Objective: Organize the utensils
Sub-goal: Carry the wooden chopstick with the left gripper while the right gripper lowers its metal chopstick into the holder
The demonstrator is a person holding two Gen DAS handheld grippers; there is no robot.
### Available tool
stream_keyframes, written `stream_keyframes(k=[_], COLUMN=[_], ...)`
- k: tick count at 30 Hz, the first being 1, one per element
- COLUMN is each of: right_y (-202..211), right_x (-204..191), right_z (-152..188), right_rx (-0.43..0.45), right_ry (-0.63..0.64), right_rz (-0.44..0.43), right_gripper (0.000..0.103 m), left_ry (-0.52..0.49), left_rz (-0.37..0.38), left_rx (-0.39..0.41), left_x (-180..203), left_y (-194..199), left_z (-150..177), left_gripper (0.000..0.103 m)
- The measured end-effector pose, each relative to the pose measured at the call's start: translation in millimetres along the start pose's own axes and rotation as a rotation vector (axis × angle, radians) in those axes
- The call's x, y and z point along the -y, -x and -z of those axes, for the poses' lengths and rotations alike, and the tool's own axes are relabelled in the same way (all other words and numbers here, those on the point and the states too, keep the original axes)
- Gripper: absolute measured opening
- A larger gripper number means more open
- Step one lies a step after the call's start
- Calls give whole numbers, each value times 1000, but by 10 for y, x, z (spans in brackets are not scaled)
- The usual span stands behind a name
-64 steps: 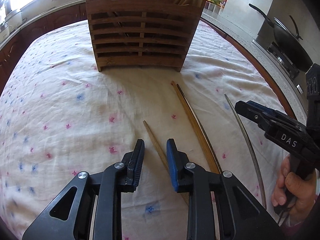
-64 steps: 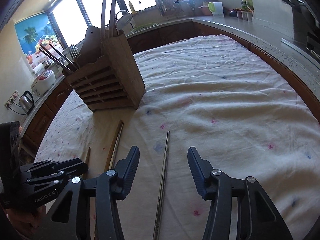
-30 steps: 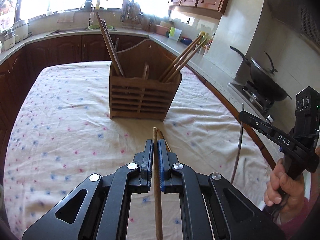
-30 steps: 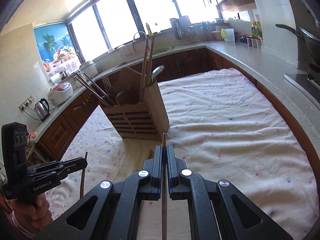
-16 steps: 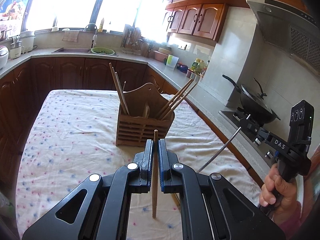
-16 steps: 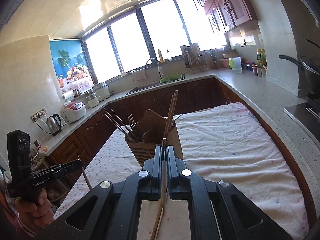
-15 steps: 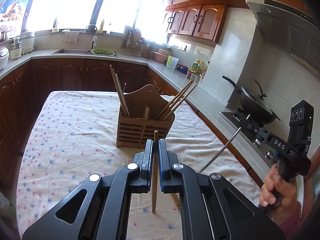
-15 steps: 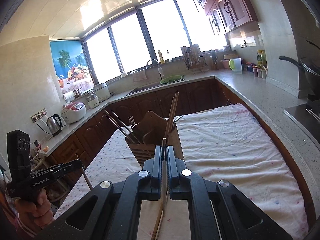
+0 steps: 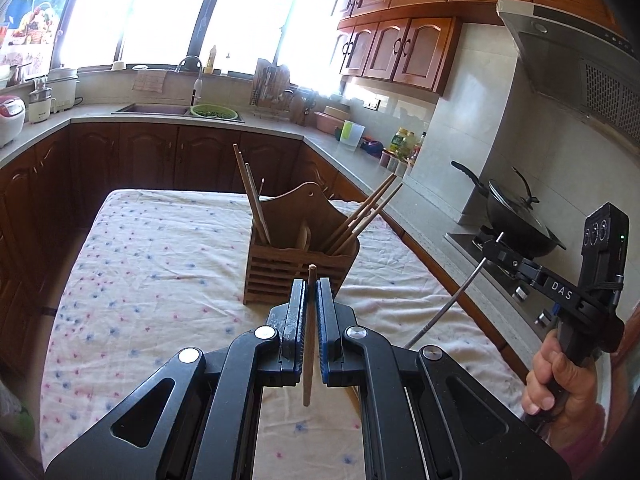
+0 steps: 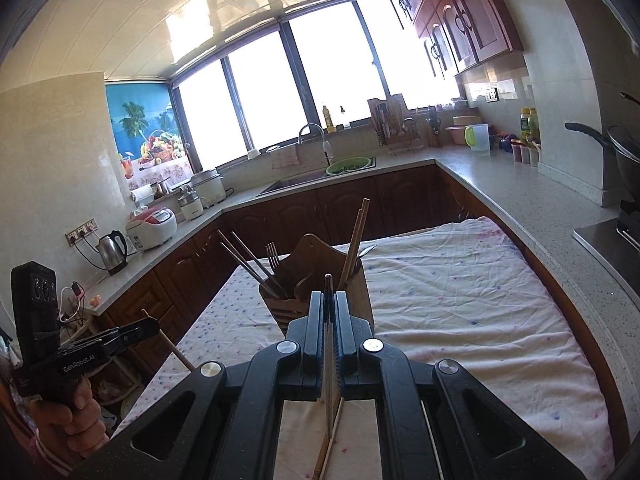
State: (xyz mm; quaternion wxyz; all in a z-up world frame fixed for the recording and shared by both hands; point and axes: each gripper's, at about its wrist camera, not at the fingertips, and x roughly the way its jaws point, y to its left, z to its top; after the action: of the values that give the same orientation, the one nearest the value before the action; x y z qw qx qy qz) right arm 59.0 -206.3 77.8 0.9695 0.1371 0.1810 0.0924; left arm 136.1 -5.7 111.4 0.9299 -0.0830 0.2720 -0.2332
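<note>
My left gripper (image 9: 308,284) is shut on a wooden chopstick (image 9: 309,344), held upright above the table. My right gripper (image 10: 328,300) is shut on a thin metal chopstick (image 10: 329,376); it also shows in the left wrist view (image 9: 448,308), slanting down from the right gripper (image 9: 498,249). The wooden utensil holder (image 9: 298,264) stands on the cloth ahead of both grippers, with chopsticks leaning out on both sides; in the right wrist view the holder (image 10: 312,276) also has a fork and dark chopsticks. The left gripper (image 10: 148,326) with its chopstick shows at the left of that view.
The table wears a white flowered cloth (image 9: 160,264). Two wooden chopsticks (image 10: 330,440) lie on it below the right gripper. A wok (image 9: 516,220) sits on the stove at the right. Counters, a sink (image 10: 304,180) and appliances ring the room.
Both grippers have risen a little higher above the table with their chopsticks still gripped. The holder now looks lower and farther away.
</note>
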Motion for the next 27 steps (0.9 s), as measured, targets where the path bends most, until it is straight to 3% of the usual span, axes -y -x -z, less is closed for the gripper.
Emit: stream_keyframes(k=[14,27], right_y=[-93,-330], right_x=[34,-114], right_z=[-148,-779], right_rx=[31,175], right_ry=[-10,20], right_rz=[-1,-23], right_gripper=[4,4], left_ry=[-23,-112], left_rz=[-9,-47], left_rx=[52,230], left_x=[21,166], left_y=[-29,-46], left_z=[-257,-1013], left_gripper=[4,5])
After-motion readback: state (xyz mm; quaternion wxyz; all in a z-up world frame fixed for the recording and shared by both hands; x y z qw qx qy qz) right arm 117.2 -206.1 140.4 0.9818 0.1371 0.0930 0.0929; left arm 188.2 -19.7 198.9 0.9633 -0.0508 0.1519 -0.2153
